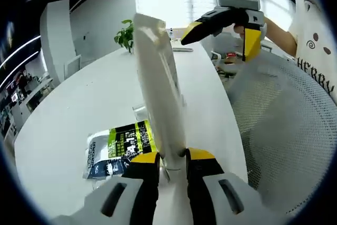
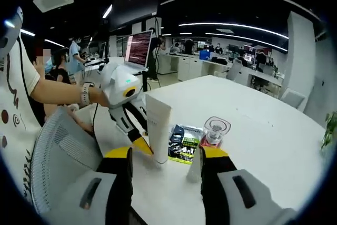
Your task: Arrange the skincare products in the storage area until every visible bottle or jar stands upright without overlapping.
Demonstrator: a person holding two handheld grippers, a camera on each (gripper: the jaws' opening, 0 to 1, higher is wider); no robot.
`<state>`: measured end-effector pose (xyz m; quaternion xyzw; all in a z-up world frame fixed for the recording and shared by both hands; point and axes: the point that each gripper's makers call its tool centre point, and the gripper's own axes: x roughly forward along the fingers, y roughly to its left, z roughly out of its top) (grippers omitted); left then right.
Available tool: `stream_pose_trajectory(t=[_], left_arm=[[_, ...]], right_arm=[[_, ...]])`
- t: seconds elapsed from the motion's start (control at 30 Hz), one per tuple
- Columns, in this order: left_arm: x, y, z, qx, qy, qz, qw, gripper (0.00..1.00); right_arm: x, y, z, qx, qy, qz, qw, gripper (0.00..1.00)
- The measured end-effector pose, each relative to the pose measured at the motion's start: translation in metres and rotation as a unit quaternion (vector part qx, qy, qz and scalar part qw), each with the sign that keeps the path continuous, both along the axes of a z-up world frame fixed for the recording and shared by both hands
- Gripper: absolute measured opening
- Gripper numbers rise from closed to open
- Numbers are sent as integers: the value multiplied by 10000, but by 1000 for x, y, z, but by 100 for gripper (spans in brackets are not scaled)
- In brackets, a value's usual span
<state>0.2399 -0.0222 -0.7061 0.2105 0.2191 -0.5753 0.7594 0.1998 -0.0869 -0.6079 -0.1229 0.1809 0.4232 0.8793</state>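
white tube (image 2: pixel 158 125) — upright near counter (image 1: pixel 79 104) edge, clamped at base by left gripper (image 1: pixel 172 163); right gripper (image 2: pixel 164 157) wide apart, holding nothing — sachet (image 2: pixel 184 144), jar (image 2: pixel 215 131) beside; open office.

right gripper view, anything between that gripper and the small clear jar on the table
Nothing visible blocks it. The right gripper is open and the clear jar stands just beyond its right-hand jaw. The white tube, held by the left gripper, and the flat sachet lie to the left of that line.
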Motion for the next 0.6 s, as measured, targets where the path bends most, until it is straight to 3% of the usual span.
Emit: stream_pose_trajectory(t=[0.17,0.6], left_arm=[[6,-5,0,-56,19,3,10000,15],[21,-12,-10,56,64,-77,9999,15]], right_arm=[[2,-6,2,27,-26,-177,9998,57],[4,-23,4,71,-6,-443,9990,58]])
